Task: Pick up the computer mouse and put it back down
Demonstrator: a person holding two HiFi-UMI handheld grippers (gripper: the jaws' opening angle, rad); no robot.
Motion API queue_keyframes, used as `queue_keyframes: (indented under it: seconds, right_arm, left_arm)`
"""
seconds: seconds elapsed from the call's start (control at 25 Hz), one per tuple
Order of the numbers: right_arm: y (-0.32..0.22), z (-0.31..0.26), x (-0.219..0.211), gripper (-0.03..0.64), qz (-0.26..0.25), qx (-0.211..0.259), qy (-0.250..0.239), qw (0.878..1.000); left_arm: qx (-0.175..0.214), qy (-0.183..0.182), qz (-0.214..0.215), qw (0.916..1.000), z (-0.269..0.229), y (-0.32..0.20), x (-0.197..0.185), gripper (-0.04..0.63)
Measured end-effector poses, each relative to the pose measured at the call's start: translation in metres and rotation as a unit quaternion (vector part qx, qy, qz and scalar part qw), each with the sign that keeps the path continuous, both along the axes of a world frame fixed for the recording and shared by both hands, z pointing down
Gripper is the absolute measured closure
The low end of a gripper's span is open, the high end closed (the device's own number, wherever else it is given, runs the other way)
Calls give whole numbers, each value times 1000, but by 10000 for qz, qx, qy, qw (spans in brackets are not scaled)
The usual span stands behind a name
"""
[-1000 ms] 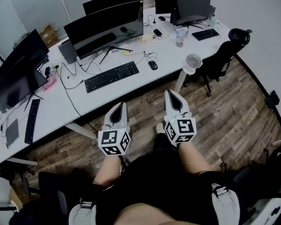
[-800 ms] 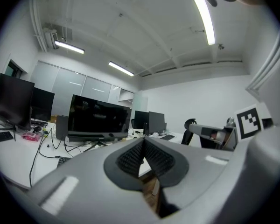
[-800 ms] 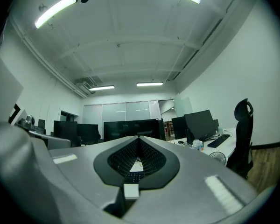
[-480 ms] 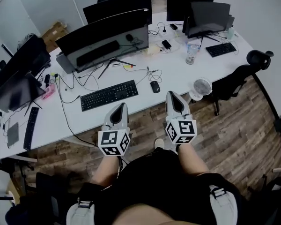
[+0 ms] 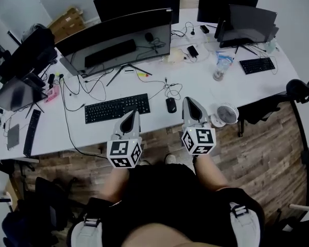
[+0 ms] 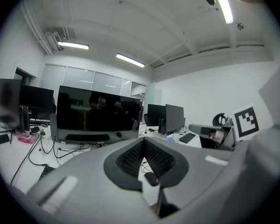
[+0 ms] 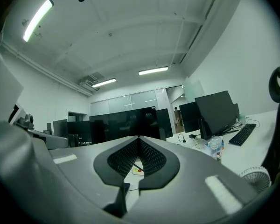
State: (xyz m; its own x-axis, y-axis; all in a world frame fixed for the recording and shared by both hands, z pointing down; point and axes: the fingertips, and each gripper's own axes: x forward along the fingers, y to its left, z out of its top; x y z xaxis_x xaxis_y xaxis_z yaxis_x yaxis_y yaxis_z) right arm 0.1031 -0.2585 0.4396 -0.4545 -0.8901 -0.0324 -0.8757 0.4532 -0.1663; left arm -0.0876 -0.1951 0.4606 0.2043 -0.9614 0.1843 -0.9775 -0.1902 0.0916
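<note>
A: Which step of the task are we at?
B: The approach, we judge. The computer mouse point(image 5: 171, 105) lies untouched on the desk point(image 5: 206, 84), close to its near edge, between the keyboard point(image 5: 117, 107) and the small fan point(image 5: 226, 113).
A: And our grippers?
B: Both are empty. The left gripper point(image 5: 134, 113) has its jaws together at the tips with nothing between them, and through their gap we see the mouse ahead on the desk. The right gripper point(image 5: 188, 100) is likewise closed on nothing. In the head view its tips show over the desk's near edge, just beside the mouse.
A: Which one do we use?
B: The right one looks better placed. We must part its jaws first, since closed tips cannot straddle the mouse. Then we tip it down toward the desk and bring one jaw to each side.
A: Any catch?
B: A cable point(image 5: 168, 89) seems to run from the mouse toward the far edge, so we should lift only a little.
</note>
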Motion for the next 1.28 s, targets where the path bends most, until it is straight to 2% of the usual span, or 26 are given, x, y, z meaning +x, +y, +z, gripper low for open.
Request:
queue_keyframes:
  seconds: [0.36, 0.4, 0.48, 0.56, 0.92, 1.28]
  right_arm:
    - [-61, 36, -24, 617, -75, -462, 189, 9987]
    - [-67, 41, -27, 610, -93, -523, 216, 9984]
    - [-80, 54, -35, 545, -169, -706, 349, 9968]
    - [-90, 73, -45, 526, -259, -979, 591, 9931]
    - [-120, 174, -72, 417, -431, -2332, 1565, 9588]
    - [-132, 249, -76, 410, -356, -3101, 2098, 9266]
  left_arm:
    - [-97, 30, -29, 9999, 8, -54, -17, 541]
    - [-94, 32, -27, 9999, 8, -59, -20, 541]
    - [-87, 36, -35, 9999, 9, -68, -26, 541]
    - [-106, 50, -50, 9999, 10, -75, -33, 541]
    - [-251, 139, -201, 9994, 22, -88, -62, 541]
    - [-388, 193, -374, 9984, 32, -95, -84, 541]
